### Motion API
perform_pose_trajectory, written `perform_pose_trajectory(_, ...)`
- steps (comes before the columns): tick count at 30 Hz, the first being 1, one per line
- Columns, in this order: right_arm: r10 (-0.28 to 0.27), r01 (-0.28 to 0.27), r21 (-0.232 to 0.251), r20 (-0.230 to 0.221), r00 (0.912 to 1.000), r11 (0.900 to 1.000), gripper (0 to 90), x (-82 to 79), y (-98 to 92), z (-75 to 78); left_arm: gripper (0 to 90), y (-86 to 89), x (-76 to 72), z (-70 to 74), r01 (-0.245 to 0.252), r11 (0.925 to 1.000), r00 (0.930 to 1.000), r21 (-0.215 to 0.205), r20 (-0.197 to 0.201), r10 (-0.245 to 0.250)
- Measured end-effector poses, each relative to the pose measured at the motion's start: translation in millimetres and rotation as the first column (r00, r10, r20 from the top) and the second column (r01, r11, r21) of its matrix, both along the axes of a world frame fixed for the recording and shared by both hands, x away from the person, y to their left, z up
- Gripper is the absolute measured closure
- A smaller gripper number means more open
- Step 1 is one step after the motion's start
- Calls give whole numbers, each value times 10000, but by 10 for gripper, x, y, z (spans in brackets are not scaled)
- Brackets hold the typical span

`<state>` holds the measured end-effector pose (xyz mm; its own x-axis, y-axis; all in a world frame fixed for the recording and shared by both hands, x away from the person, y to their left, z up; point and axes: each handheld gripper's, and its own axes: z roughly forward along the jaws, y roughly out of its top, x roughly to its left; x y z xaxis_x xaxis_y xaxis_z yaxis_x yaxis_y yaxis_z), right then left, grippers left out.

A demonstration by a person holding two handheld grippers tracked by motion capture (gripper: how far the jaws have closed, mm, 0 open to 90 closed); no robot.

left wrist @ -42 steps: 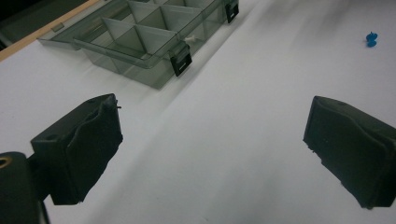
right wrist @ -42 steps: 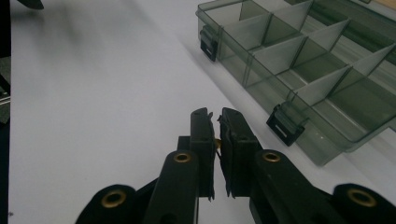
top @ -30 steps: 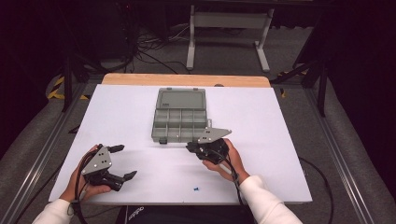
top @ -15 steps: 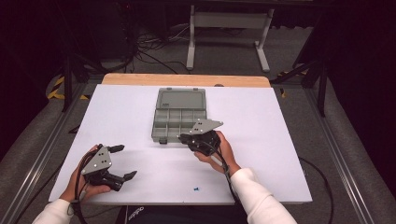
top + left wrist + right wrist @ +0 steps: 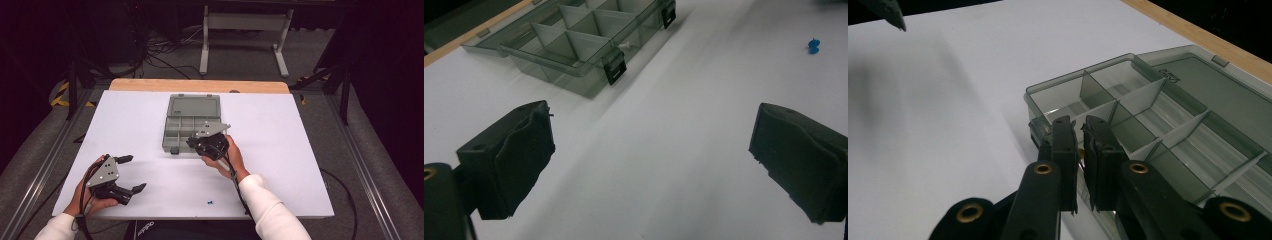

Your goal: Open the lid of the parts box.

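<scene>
The open grey compartment box (image 5: 189,126) lies mid-desk. The right tool (image 5: 192,142), its jaws almost closed with something tiny and yellowish barely visible between them, hovers over the box's near compartments. The left tool (image 5: 134,172) rests wide open, well apart.

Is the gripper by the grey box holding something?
Cannot tell. The right gripper is nearly shut above the box, with something tiny and yellowish glinting between its jaws. The left gripper is open and empty.
</scene>
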<state>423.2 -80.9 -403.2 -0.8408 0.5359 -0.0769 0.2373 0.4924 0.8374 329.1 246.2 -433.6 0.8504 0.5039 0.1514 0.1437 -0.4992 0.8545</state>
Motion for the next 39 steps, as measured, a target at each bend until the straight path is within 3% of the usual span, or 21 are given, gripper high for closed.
perform_pose_trajectory(16,-393,391,-287,-75,9992,9988,839,199,113,13,47,8,0,1,21,10000,10000,-87,-31,-21)
perform_pose_trajectory(39,-423,416,-360,-203,9989,9985,839,280,182,-36,48,32,24,-3,26,9998,10000,-201,-71,-28)
